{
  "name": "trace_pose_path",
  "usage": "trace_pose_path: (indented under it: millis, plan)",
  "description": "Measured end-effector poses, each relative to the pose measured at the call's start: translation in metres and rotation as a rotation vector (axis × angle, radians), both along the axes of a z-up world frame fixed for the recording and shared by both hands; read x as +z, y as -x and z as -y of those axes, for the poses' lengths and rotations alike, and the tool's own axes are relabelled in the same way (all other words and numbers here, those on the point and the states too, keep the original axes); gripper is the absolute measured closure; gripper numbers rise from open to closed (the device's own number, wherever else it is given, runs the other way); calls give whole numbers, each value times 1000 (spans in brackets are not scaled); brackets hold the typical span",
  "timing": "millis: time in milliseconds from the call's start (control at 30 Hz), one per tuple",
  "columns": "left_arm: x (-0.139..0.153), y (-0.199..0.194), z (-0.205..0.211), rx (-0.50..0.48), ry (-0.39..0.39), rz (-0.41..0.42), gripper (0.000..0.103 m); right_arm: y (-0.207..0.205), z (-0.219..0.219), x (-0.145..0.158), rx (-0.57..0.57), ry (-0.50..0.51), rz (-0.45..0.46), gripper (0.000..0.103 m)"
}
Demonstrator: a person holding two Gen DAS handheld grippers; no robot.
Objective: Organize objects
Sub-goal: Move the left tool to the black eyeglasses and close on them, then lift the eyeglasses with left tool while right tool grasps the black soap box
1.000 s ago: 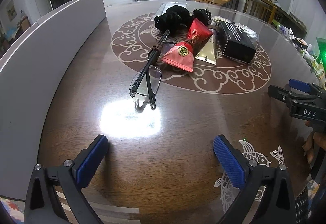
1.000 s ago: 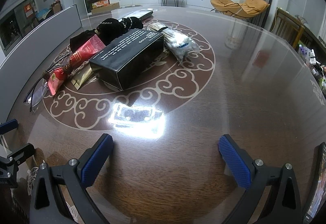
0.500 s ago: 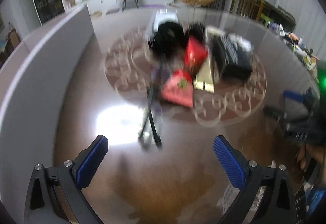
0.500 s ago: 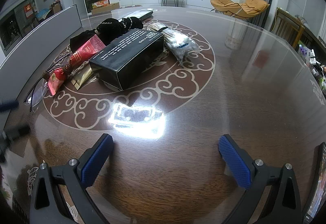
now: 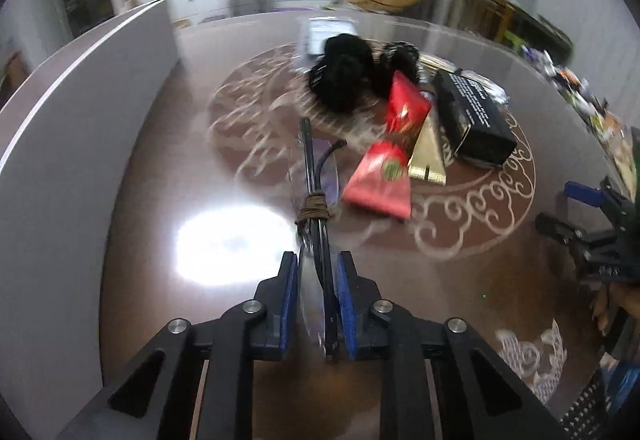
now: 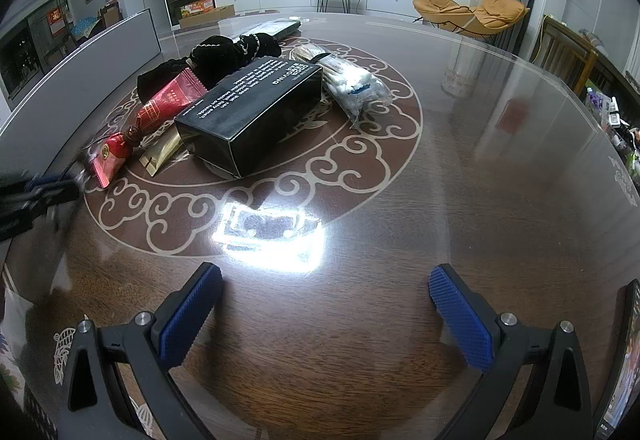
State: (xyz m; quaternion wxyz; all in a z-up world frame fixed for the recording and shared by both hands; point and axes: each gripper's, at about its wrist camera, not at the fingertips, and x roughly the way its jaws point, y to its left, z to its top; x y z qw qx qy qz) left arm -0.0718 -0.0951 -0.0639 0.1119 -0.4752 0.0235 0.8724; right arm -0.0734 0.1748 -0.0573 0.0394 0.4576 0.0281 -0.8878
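My left gripper [image 5: 318, 280] is shut on a pair of folded black-framed glasses [image 5: 316, 192], whose temples are bound by a brown cord [image 5: 314, 206]; it holds them at the near end. Beyond lie a red packet [image 5: 382, 182], a gold packet [image 5: 428, 156], a black box [image 5: 472, 120] and black pouches [image 5: 348, 68]. My right gripper [image 6: 326, 304] is open and empty above the table [image 6: 480, 180]. In the right wrist view the black box [image 6: 252, 112], the red packet [image 6: 152, 116] and a bag of cotton swabs [image 6: 352, 80] lie ahead of it, with the left gripper [image 6: 36, 196] blurred at the left edge.
A grey curved panel [image 5: 72, 120] runs along the table's left side. A flat clear package [image 5: 328, 30] lies behind the pouches. Small clutter [image 5: 580, 92] sits at the far right rim. The right gripper [image 5: 592, 224] shows at the right edge of the left wrist view.
My left gripper has moved forward to the glasses and shut on them; it was open a second ago. The right gripper has stayed still and open.
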Motion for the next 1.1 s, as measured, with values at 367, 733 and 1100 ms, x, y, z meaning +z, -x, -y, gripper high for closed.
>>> trace_pose_path:
  millis: [367, 733, 1100]
  plan:
    - [4, -10, 3, 55, 35, -53, 31, 0, 0, 0, 0, 0, 0, 0]
    - [-4, -14, 7, 93, -2, -88, 89, 43, -4, 43, -29, 294, 87, 0]
    - [3, -54, 16, 97, -57, -124, 91, 122, 39, 30, -41, 216, 221, 44]
